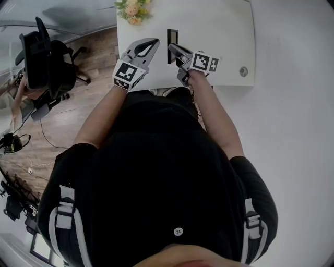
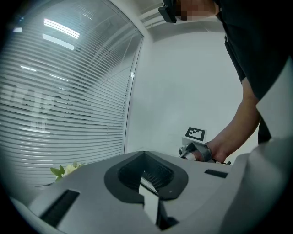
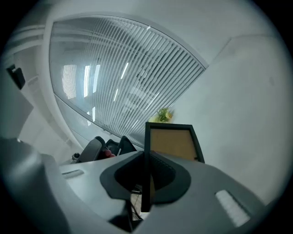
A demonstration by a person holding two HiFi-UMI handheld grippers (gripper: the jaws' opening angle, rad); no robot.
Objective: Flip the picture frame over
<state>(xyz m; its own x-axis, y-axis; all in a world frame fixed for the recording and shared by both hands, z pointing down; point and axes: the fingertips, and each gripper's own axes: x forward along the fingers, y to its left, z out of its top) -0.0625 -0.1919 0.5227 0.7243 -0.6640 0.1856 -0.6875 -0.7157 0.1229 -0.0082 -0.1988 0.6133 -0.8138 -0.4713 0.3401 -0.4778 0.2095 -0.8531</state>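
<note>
A black picture frame point(image 1: 172, 44) stands up on its edge on the white table point(image 1: 224, 31), near the front edge. My right gripper point(image 1: 174, 50) is shut on its near edge. In the right gripper view the frame's black rim runs between the jaws, and its brown backing point(image 3: 171, 142) faces the camera beyond my right gripper point(image 3: 145, 183). My left gripper point(image 1: 155, 41) hovers just left of the frame, apart from it, its fingertips together with nothing in them. In the left gripper view the left gripper point(image 2: 149, 196) shows only a thin white sliver between its jaws.
A bunch of flowers point(image 1: 133, 10) sits at the table's far left corner. A small round disc point(image 1: 243, 71) lies near the table's front right corner. A black office chair point(image 1: 44, 57) stands on the wooden floor to the left. A window with blinds point(image 2: 64, 100) is behind.
</note>
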